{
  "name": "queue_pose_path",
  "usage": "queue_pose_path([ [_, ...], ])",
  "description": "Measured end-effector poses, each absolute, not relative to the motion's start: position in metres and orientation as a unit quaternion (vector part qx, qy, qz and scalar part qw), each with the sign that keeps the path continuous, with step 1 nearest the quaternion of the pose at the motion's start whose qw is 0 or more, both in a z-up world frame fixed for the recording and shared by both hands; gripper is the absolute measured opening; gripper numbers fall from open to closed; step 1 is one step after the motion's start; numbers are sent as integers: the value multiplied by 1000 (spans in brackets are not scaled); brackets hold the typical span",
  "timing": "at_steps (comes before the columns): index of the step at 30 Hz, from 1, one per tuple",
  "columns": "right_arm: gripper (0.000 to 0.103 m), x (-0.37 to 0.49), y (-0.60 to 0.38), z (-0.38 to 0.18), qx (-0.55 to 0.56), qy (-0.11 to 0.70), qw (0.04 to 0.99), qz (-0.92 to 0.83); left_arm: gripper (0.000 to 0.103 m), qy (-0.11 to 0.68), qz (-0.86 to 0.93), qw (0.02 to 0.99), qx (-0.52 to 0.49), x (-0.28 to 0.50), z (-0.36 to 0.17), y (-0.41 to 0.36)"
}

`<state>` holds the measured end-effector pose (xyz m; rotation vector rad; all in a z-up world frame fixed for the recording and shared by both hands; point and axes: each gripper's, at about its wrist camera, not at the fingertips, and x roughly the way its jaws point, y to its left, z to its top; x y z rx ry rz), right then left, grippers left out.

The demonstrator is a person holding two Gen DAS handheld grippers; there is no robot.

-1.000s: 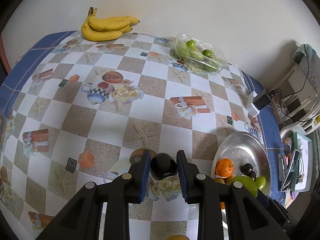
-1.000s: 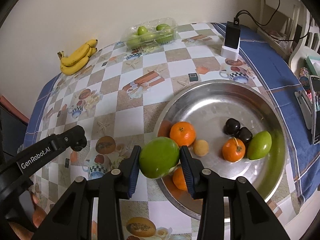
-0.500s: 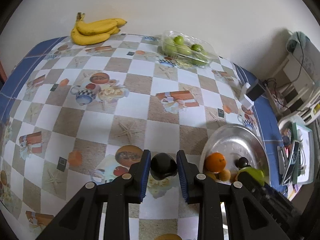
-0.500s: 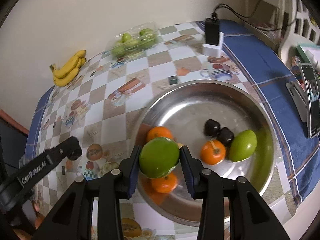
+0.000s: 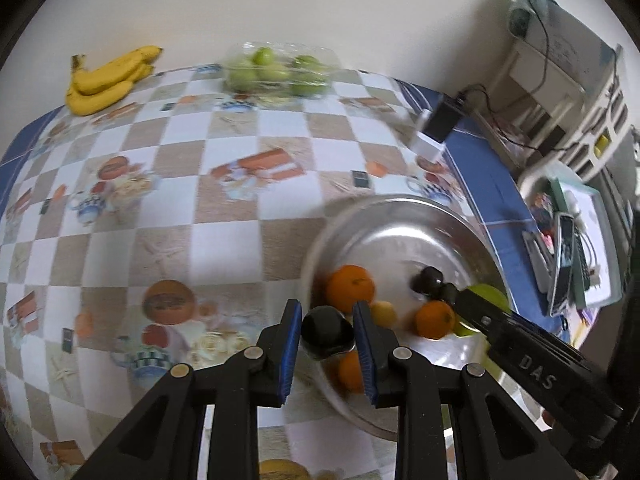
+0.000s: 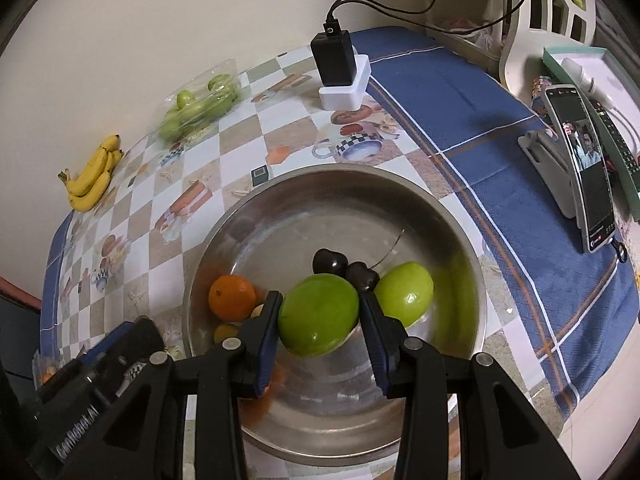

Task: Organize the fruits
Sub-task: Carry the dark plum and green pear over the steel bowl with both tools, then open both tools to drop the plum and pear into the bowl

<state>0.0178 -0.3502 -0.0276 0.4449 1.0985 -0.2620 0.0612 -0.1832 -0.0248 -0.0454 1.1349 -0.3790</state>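
My left gripper (image 5: pixel 326 334) is shut on a dark fruit (image 5: pixel 326 330) and holds it over the near left rim of the steel bowl (image 5: pixel 400 216). My right gripper (image 6: pixel 320 316) is shut on a large green fruit (image 6: pixel 318 314) and holds it above the middle of the steel bowl (image 6: pixel 340 184). Inside the bowl lie oranges (image 6: pixel 232 296), two dark cherries (image 6: pixel 330 262), a second green fruit (image 6: pixel 404 294) and a small yellowish fruit (image 5: pixel 384 312). The right gripper's arm (image 5: pixel 520 352) crosses the bowl's right side in the left wrist view.
A bunch of bananas (image 5: pixel 108 80) and a clear pack of green fruits (image 5: pixel 280 70) lie at the table's far edge by the wall. A black charger on a white base (image 6: pixel 340 72) stands beyond the bowl. A phone on a stand (image 6: pixel 580 168) is at the right.
Both grippers have moved to the right and forward with their fruits. The green fruit is now over the bowl's middle; the dark fruit has reached the bowl's rim.
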Motion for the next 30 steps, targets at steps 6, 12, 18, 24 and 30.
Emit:
queue_pose_path([
  [6,41,27,-348,-32,203,510,828,-112,29,548,-187,815,-22,65,-40,-191],
  [12,41,37,-342,-37,194,509,833,-100,29,550,-187,814,-18,69,-47,-194],
  [18,41,43,-337,-42,190,512,833,-90,29,554,-189,811,-20,73,-53,-195],
  [24,41,46,-337,-49,194,520,827,-90,29,560,-189,806,-21,76,-58,-195],
  [30,42,45,-337,-46,197,513,831,-85,29,560,-193,805,-21,76,-56,-195],
])
